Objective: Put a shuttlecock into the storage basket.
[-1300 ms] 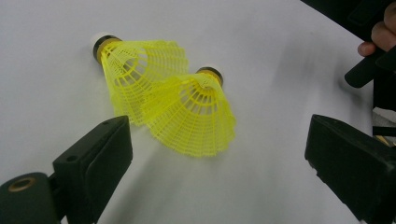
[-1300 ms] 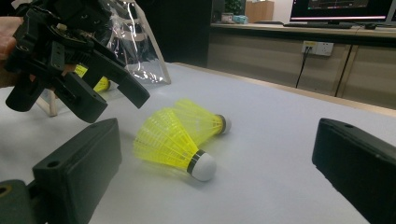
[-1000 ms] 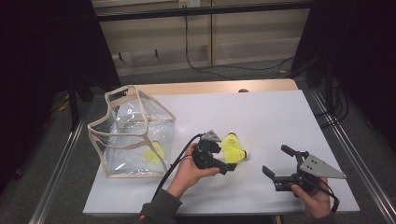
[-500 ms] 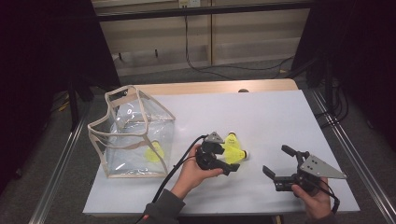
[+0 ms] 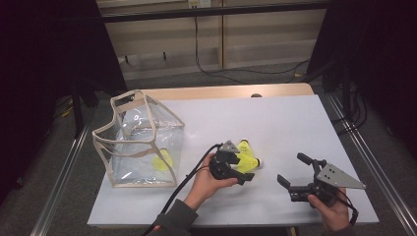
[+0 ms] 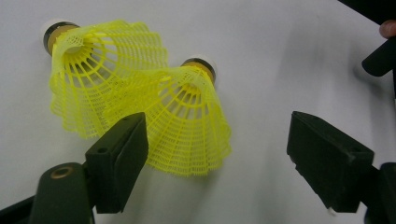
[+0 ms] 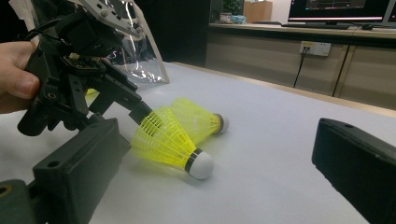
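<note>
1. Since a second ago my left tongs (image 5: 244, 169) have edged in on the two yellow shuttlecocks (image 5: 247, 156), jaws closing a little but still apart, gripping nothing.
2. Seen along the left tongs (image 6: 217, 154), the near shuttlecock (image 6: 189, 123) lies between the jaws, its skirt just beside the left jaw; the far shuttlecock (image 6: 91, 70) lies up left, overlapping it.
3. Both shuttlecocks lie on the white table (image 5: 275, 123), right of the clear bag (image 5: 140, 142).
4. My right tongs (image 5: 295, 172) rest open and empty, well right of them, jaws pointing their way.
</note>
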`<state>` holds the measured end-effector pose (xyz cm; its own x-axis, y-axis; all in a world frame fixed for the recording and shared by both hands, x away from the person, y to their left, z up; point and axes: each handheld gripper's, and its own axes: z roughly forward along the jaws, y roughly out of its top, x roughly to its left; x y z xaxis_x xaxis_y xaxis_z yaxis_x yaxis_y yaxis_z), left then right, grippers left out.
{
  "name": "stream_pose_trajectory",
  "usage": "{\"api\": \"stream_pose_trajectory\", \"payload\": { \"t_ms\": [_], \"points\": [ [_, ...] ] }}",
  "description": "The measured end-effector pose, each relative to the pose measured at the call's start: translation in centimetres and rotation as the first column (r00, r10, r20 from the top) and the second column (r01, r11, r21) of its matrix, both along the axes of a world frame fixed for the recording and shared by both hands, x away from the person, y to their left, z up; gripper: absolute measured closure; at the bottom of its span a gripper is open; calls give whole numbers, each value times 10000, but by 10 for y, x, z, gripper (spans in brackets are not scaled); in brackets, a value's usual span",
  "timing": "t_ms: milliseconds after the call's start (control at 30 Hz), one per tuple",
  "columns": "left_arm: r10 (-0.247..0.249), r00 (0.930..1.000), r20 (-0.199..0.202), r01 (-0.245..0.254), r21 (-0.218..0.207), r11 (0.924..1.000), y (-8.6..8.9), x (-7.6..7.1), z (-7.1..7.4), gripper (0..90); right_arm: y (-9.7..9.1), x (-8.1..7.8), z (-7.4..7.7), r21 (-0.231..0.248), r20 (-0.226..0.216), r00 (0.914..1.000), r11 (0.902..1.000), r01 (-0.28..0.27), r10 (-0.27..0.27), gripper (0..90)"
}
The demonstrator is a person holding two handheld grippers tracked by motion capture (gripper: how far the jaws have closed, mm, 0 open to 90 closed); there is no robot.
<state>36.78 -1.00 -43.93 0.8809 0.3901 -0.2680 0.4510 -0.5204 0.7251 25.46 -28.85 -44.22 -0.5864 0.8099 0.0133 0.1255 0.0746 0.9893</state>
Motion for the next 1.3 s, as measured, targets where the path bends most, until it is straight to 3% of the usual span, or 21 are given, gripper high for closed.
{"api": "stream_pose_trajectory", "payload": {
  "t_ms": [133,533,700,933,1300],
  "points": [
    [-81,9999,135,78,163,9998,-2,1,-2,258,0,0,0,10,0,10000,10000,13,-13,13],
    [-3,9980,629,-3,96,10000,-6,3,-4,407,0,0,0,-21,-1,10000,10000,14,-14,14],
    [103,9978,652,-110,94,9999,-8,4,-7,423,-1,0,0,-5,37,10000,10000,31,-31,14],
    [-55,9993,373,55,3,10000,-11,4,-8,423,-1,0,0,1,52,10000,10000,17,-17,14],
    [-42,9977,670,46,-48,10000,-10,7,-7,421,-1,-1,0,-38,48,10000,10000,51,-51,14]
  ]
}}
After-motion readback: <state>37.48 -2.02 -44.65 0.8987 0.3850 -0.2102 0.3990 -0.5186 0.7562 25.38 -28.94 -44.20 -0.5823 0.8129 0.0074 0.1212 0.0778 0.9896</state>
